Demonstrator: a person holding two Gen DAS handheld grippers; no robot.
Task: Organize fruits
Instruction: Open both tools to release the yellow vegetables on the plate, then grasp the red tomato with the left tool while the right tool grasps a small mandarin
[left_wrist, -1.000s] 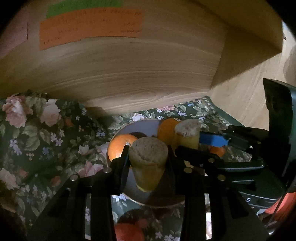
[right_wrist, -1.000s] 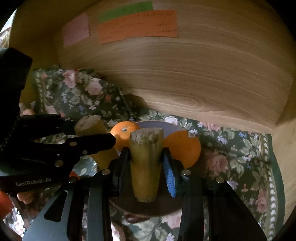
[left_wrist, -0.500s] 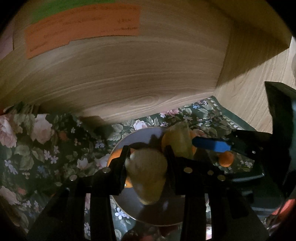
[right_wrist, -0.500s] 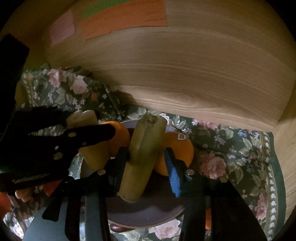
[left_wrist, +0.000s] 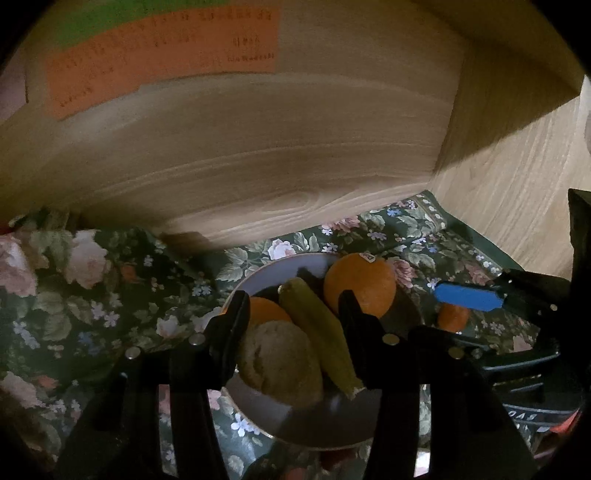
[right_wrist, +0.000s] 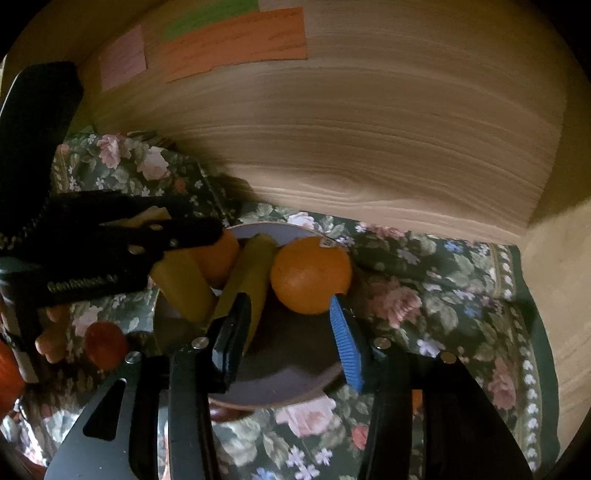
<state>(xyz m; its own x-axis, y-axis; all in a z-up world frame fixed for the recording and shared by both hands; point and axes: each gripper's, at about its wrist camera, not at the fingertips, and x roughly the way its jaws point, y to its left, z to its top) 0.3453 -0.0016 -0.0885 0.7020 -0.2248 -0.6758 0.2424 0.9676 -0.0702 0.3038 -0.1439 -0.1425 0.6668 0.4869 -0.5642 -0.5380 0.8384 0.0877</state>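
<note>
The left tongs (left_wrist: 291, 325) clamp what looks like a banana piece (left_wrist: 280, 363) over the plate (left_wrist: 258, 275); the right tongs (right_wrist: 290, 332) gape wide, empty, near a stickered orange (right_wrist: 310, 275).

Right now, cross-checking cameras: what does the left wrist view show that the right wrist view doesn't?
Left only: a small round orange fruit in plain sight on the floral cloth; the right view gives at most a sliver. Right only: the left gripper from outside, white lettering on its body. Both: the grey round plate, the stickered orange, the yellow-green piece lying on it.
</note>
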